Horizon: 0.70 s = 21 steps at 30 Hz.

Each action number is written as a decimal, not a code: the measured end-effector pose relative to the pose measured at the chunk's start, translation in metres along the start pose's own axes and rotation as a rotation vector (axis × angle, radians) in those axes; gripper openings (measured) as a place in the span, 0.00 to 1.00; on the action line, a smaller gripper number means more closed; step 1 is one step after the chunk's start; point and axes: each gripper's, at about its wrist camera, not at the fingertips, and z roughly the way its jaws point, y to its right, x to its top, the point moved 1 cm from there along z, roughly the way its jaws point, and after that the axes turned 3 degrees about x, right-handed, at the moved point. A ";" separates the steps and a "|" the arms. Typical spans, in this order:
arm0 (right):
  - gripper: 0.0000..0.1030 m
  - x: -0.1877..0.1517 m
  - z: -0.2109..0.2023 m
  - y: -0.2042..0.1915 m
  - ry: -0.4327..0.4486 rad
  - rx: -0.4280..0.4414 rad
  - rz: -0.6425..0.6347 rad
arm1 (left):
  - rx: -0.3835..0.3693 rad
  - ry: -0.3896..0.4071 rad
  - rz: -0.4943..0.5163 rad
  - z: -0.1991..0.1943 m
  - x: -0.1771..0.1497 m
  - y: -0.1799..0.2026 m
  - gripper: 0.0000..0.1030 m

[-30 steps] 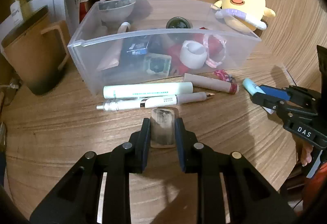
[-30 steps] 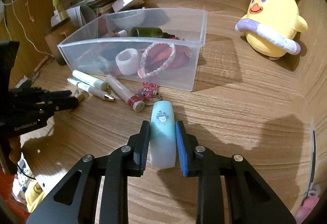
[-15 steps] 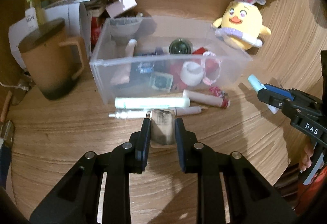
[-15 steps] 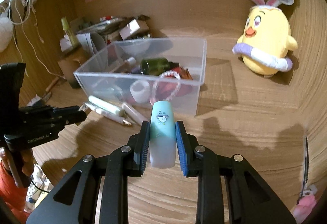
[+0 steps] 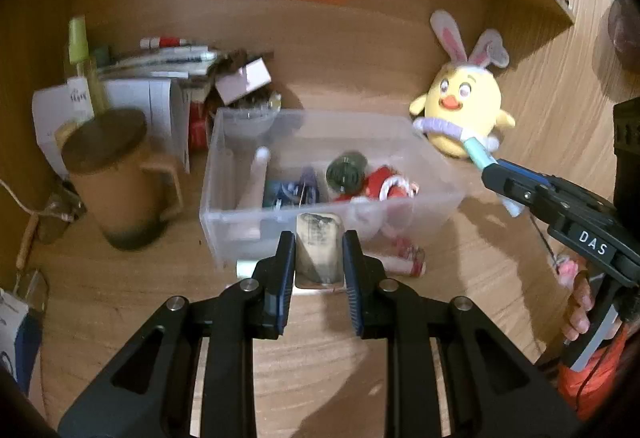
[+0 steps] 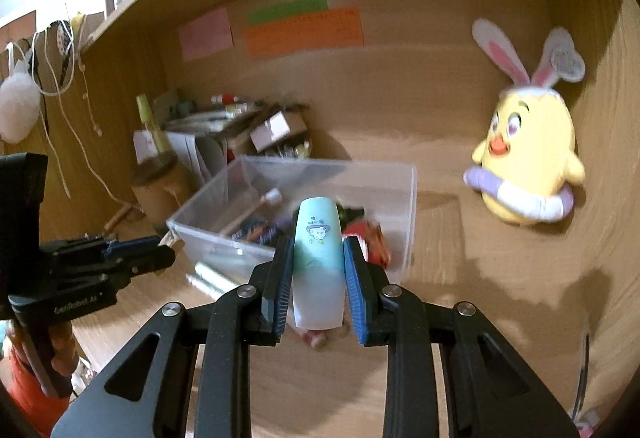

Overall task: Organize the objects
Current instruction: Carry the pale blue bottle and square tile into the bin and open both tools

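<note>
On the wooden surface (image 5: 120, 290), a mug (image 5: 116, 178) and plush chick (image 5: 460, 110) are flanking the clear bin (image 5: 320, 174); the left gripper (image 5: 319, 266) fingers are pinching a worn eraser (image 5: 319, 246), the right gripper (image 6: 319, 278) fingers a mint-green tube (image 6: 319, 250).

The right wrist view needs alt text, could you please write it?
The right hand-held gripper holds a pale blue tube upright above a clear plastic bin of small items on a wooden desk, with a yellow chick plush at right.

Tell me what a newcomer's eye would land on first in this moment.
Probably the yellow chick plush with bunny ears, standing at the back right of the desk. Next, the clear bin of small items in the middle. Both grippers carry something in front of it: the left gripper a worn beige block, the right gripper a mint tube.
</note>
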 end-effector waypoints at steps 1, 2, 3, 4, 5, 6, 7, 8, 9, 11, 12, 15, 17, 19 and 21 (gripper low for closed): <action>0.22 0.004 0.000 -0.001 0.009 0.001 -0.005 | 0.000 0.008 0.001 -0.001 0.003 0.000 0.22; 0.22 0.008 0.000 -0.002 0.017 0.000 -0.010 | 0.001 0.018 0.002 -0.002 0.007 0.000 0.22; 0.22 0.012 0.001 -0.003 0.025 0.000 -0.016 | 0.003 0.023 0.004 -0.003 0.009 0.000 0.22; 0.22 0.016 0.002 -0.005 0.032 0.000 -0.021 | 0.006 0.032 0.006 -0.004 0.013 0.000 0.22; 0.22 0.019 0.003 -0.005 0.037 0.001 -0.025 | 0.008 0.038 0.008 -0.004 0.016 0.001 0.22; 0.22 0.022 0.005 -0.006 0.043 0.001 -0.030 | 0.010 0.046 0.010 -0.004 0.020 0.001 0.22; 0.22 0.026 0.008 -0.007 0.047 0.003 -0.031 | 0.013 0.051 0.011 -0.004 0.022 0.001 0.22; 0.22 0.028 0.009 -0.007 0.049 0.004 -0.031 | 0.016 0.057 0.013 -0.003 0.026 0.001 0.22; 0.22 0.030 0.013 -0.007 0.050 0.004 -0.031 | 0.019 0.061 0.014 -0.003 0.028 0.000 0.22; 0.22 0.034 0.021 -0.006 0.046 0.002 -0.023 | 0.023 0.063 0.012 0.000 0.031 -0.001 0.22; 0.22 0.036 0.026 -0.005 0.040 0.004 -0.017 | 0.022 0.063 0.009 0.002 0.033 -0.002 0.22; 0.22 0.039 0.039 -0.002 0.023 0.013 -0.003 | 0.017 0.052 0.000 0.011 0.040 -0.005 0.22; 0.22 0.041 0.047 -0.001 0.010 0.013 0.001 | 0.012 0.038 -0.006 0.018 0.044 -0.007 0.22; 0.22 0.041 0.057 0.000 -0.008 0.008 0.002 | 0.010 0.026 -0.011 0.025 0.048 -0.009 0.22; 0.22 0.041 0.065 0.002 -0.024 0.002 0.002 | 0.018 0.014 -0.011 0.034 0.051 -0.010 0.22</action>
